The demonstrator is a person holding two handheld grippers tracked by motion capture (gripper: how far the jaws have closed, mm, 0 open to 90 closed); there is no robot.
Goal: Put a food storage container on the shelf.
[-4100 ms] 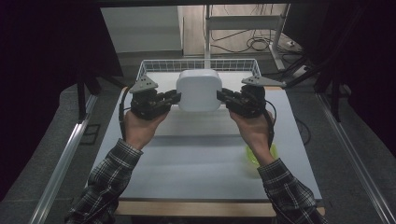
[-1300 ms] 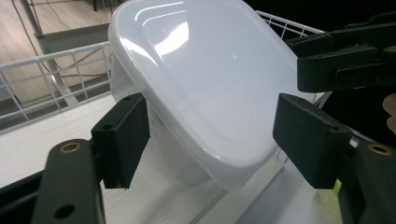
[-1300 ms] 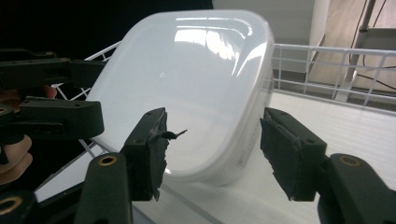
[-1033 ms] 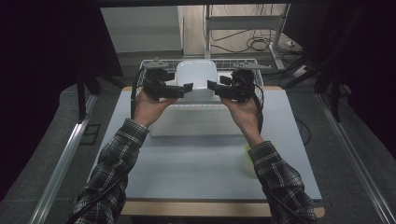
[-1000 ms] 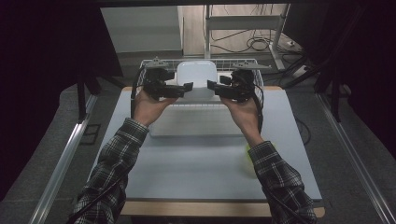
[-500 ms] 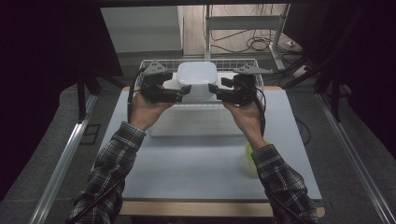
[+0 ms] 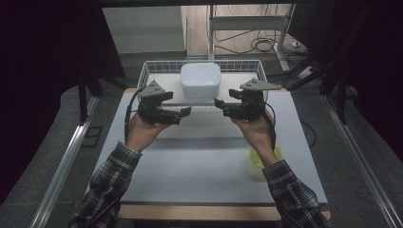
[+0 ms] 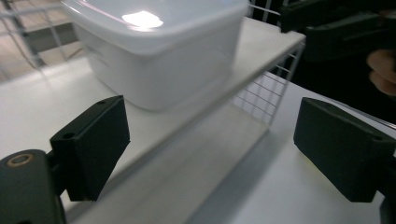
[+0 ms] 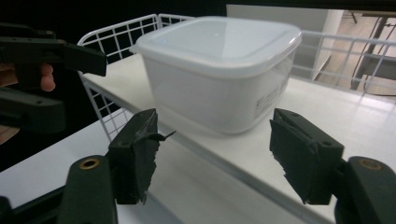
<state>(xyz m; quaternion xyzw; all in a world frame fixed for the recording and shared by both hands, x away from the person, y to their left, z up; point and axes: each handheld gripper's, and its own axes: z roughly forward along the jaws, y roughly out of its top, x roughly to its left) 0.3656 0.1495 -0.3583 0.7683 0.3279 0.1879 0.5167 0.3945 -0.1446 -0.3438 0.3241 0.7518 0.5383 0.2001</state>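
Both my grippers are up at the near edge of the wire basket (image 7: pixel 145 75), one to each side, and the white lidded container (image 7: pixel 200 80) sits inside it on the white shelf board (image 9: pixel 327 116), dead ahead and between them. My left gripper (image 7: pixel 184 111) has its jaws spread wide with nothing in them; along those jaws, the container (image 8: pixel 159 51) stands beyond and above the gap, nearer my left jaw than my right, apart from both. The basket's wire end wall (image 8: pixel 268 95) drops down just past the gap. My right gripper (image 7: pixel 219 102) is released too, jaws parted and empty. Looking down them, the container (image 9: pixel 219 70) sits squarely past the opening, lid on, a small label on its side facing my right jaw. It touches neither pad. The pad on my left jaw looks ragged and torn at its edge. Off beyond that jaw I can see my other gripper (image 9: pixel 100 65) hanging outside the basket's wire wall (image 9: pixel 105 109). Under my right forearm, something yellow-green (image 7: pixel 259 158) lies on the table (image 7: pixel 199 161), well behind both sets of jaws.
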